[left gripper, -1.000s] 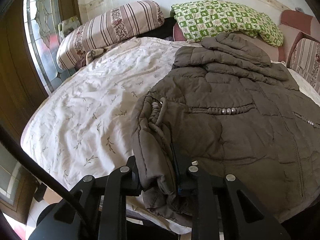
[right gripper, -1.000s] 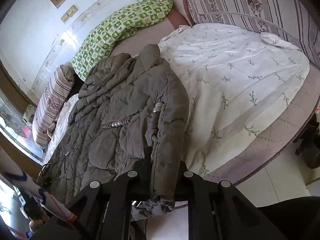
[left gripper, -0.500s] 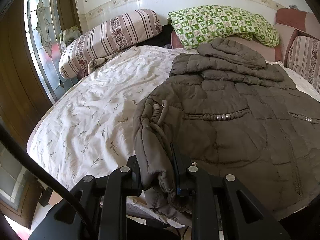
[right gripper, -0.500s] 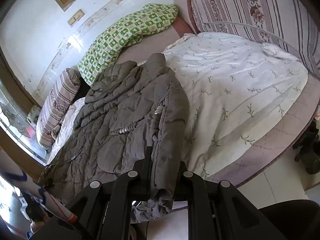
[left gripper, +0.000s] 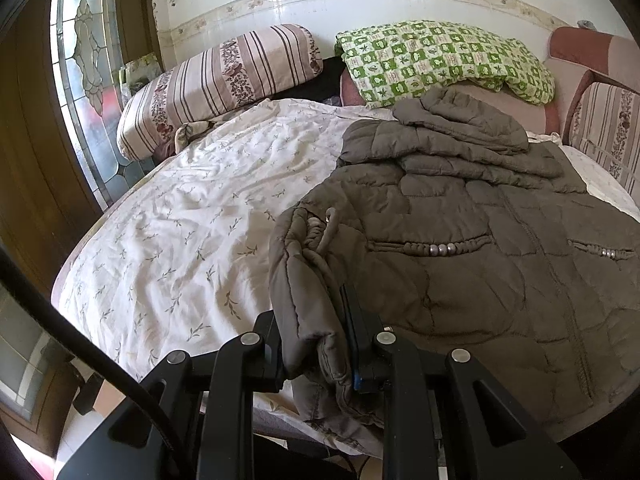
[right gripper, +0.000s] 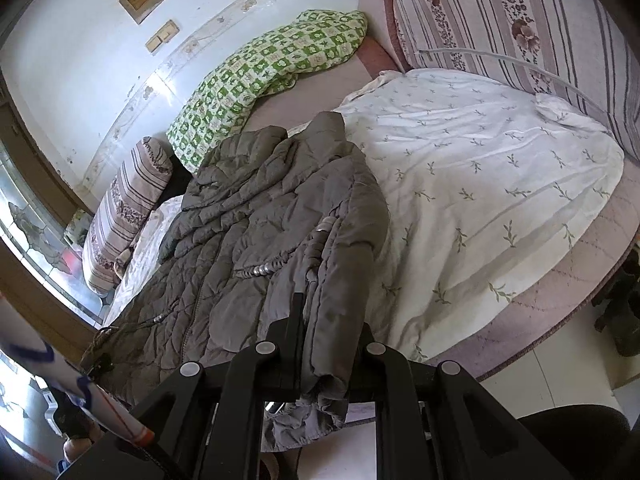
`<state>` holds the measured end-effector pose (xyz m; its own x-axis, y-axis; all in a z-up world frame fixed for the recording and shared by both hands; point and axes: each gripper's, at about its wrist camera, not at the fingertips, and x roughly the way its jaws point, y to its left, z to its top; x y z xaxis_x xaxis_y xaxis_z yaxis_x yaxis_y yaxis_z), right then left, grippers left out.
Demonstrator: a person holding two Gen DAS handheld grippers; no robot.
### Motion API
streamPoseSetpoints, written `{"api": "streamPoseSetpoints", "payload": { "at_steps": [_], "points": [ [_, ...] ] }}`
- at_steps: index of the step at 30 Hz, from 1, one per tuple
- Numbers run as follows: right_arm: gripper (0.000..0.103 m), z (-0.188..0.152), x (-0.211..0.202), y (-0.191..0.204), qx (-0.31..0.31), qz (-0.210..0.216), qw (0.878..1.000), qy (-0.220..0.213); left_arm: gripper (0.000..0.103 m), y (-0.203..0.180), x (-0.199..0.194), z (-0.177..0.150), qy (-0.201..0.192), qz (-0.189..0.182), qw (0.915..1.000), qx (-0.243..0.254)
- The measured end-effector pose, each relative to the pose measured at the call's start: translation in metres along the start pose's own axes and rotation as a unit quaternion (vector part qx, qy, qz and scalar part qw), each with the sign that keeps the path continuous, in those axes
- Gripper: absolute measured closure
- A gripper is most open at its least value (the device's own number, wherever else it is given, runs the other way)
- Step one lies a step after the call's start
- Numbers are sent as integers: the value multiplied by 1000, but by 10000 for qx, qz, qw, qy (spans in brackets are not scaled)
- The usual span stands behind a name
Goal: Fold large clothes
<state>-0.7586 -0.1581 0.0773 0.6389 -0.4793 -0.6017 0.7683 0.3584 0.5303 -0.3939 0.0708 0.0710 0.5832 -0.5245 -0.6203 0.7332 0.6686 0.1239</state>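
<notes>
I am working over a bed (left gripper: 168,248) that is filling most of both views, its white sheet printed with small leafy sprigs and lying rumpled across the mattress. Against the far wall a striped bolster (left gripper: 224,80) is leaning beside a green-and-white checked quilt (left gripper: 444,60), and a striped, flowered cushion (right gripper: 520,20) is standing along the bed's right side. A stained-glass window (left gripper: 86,92) is glowing at the left.

The brown quilted coat (left gripper: 472,248) is lying spread on the sheet toward the near edge of the bed, its hood bunched up at the far end just below the checked quilt, and its beaded pocket trims (left gripper: 440,248) are facing up. Both of its side edges are lifted off the bed and folded inward, each one running down into one of my tools.

My left gripper (left gripper: 316,340) is clamping the coat's left edge: the jaws are nearly together with a thick roll of padded fabric pinched between them, and loose hem is hanging down below the fingers. My right gripper (right gripper: 328,340) is doing the same on the opposite edge, jaws squeezed narrow on a fold of the coat, with the hem drooping past the bed's edge toward the pale floor (right gripper: 560,376).
</notes>
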Motion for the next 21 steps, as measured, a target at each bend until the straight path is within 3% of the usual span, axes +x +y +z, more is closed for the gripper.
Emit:
{"api": "streamPoseSetpoints", "payload": {
  "at_steps": [14, 21],
  "points": [
    [89, 22, -11, 15, 225, 229, 9995, -71, 81, -4, -14, 24, -139, -56, 9999, 52],
    [89, 48, -15, 40, 188, 240, 9995, -114, 82, 14, -14, 51, 87, -331, 9982, -490]
  ]
}}
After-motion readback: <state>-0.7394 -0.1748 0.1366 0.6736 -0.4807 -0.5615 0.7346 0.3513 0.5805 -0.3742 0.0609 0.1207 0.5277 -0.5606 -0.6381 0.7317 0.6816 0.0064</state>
